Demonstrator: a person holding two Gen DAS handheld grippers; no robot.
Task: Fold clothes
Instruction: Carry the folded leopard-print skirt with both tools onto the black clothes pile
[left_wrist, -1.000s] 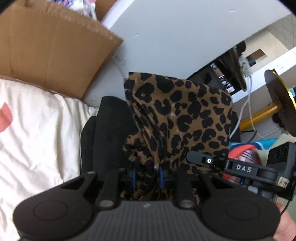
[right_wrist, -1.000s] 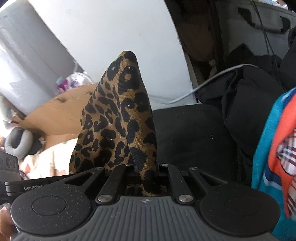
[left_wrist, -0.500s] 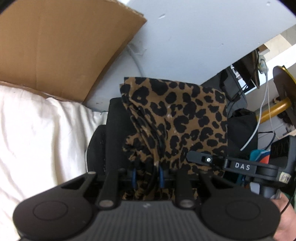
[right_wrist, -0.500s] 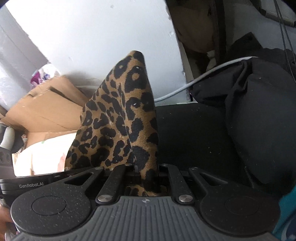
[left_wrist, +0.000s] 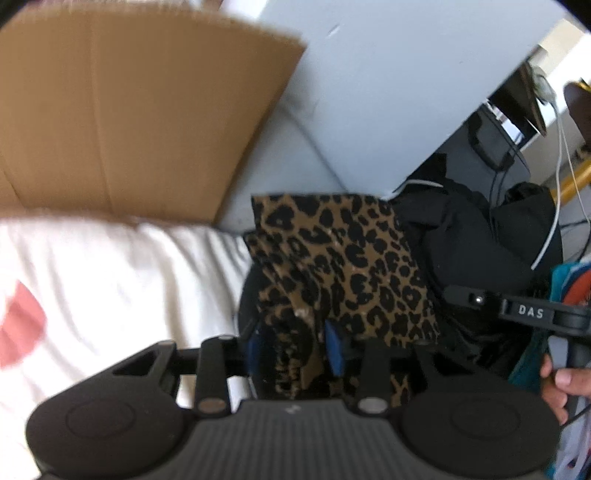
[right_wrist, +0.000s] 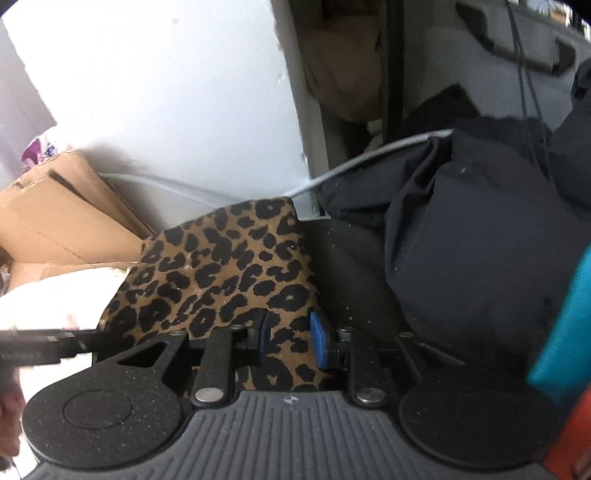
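Right wrist view: the leopard-print cloth (right_wrist: 225, 273) lies folded on a black cushion (right_wrist: 347, 273), spreading up and left from the right tool (right_wrist: 286, 341), whose jaws have just been opening and now stand narrowly apart, fabric between but unpressed. Left tool (left_wrist: 295, 345) likewise has just loosened over a bunched edge. Black clothes (right_wrist: 480, 236) crowd the right; cardboard (left_wrist: 140, 110) and white bedding (left_wrist: 110, 280) lie left

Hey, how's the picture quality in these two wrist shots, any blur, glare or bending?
Left wrist: cardboard and white bedding smeared by motion blur, leopard cloth fairly sharp, fisheye bends the edges. Right wrist: wall glaring, black clothes dark, near corners soft.
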